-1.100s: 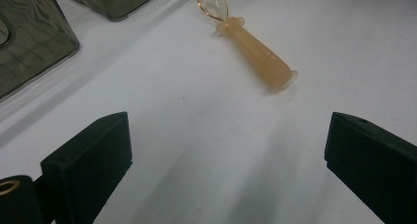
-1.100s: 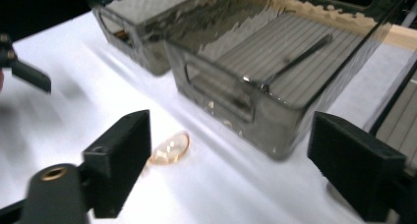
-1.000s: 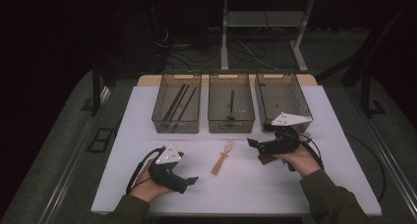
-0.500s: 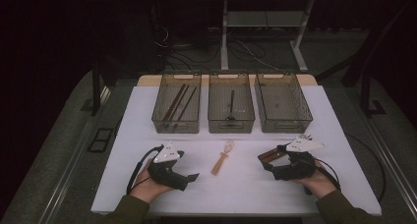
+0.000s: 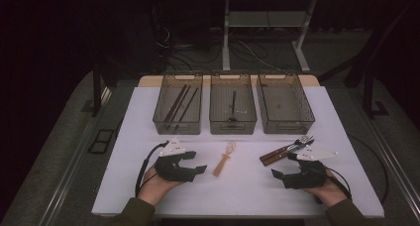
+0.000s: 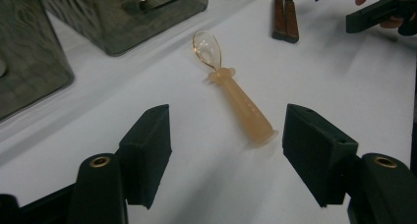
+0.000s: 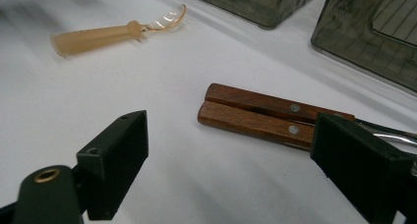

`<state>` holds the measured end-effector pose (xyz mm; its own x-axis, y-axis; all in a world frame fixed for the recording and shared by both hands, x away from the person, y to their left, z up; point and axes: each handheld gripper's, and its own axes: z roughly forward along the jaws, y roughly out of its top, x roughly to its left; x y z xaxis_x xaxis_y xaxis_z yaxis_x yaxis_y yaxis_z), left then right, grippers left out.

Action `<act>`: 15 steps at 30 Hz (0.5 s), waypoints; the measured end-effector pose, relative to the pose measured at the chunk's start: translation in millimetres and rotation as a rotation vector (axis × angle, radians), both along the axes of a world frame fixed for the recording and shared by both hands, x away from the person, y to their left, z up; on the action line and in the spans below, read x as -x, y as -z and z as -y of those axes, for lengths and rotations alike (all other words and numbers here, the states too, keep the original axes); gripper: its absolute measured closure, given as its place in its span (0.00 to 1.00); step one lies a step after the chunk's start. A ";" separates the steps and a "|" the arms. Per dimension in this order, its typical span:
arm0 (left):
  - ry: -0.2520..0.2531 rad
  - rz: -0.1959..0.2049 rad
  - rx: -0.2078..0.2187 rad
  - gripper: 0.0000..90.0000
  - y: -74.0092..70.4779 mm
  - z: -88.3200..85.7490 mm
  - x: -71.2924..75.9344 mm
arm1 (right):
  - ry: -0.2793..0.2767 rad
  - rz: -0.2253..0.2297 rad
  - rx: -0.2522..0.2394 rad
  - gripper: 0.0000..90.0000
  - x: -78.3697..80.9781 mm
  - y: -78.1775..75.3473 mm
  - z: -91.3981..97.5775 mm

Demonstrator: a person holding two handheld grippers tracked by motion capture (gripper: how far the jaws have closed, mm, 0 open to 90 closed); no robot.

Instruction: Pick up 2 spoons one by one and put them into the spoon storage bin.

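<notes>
A translucent orange spoon (image 5: 224, 158) lies mid-table, bowl toward the bins. My left gripper (image 5: 200, 169) rests to its left, pointing at it. In the left gripper view the spoon (image 6: 237, 97) has its handle end in the gap of my left gripper (image 6: 226, 153). Those jaws have just been closing, stand open and touch nothing. A fork and knife with wooden handles (image 5: 286, 149) lie side by side at the right. My right gripper (image 5: 277, 175) sits open just in front of them. The right gripper view has the wooden handles (image 7: 255, 113) ahead of my right gripper (image 7: 228, 157).
Three smoky plastic bins stand in a row at the back: the left bin (image 5: 159, 121) holds dark chopsticks, the middle bin (image 5: 233, 125) one dark utensil, and the right bin (image 5: 308, 118) looks bare. A cable loops from each gripper toward the near edge.
My right gripper drew back from beside the right bin toward the near edge, uncovering the fork and knife. The left gripper's jaws narrowed while that hand stayed put.
</notes>
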<state>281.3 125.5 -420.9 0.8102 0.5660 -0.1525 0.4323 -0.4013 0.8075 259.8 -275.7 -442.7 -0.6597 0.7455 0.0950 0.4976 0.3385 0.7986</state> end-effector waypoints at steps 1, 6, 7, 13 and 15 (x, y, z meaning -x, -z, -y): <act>0.005 0.000 -0.010 0.39 0.1 4.0 -0.6 | -0.001 0.001 0.001 0.16 0.0 0.1 -0.2; 0.022 0.007 -0.044 0.41 3.3 27.7 -7.8 | 0.000 0.003 0.000 0.16 -0.5 0.2 -0.2; 0.030 0.007 -0.052 0.41 3.8 32.1 -10.1 | 0.001 0.002 0.000 0.16 -0.7 0.3 -0.1; 0.030 -0.013 -0.069 0.46 8.7 53.0 -19.2 | -0.001 0.000 -0.002 0.16 -1.1 0.9 -0.4; 0.028 -0.024 -0.087 0.48 10.5 56.9 -20.1 | -0.001 -0.002 -0.003 0.16 -1.0 0.9 -0.6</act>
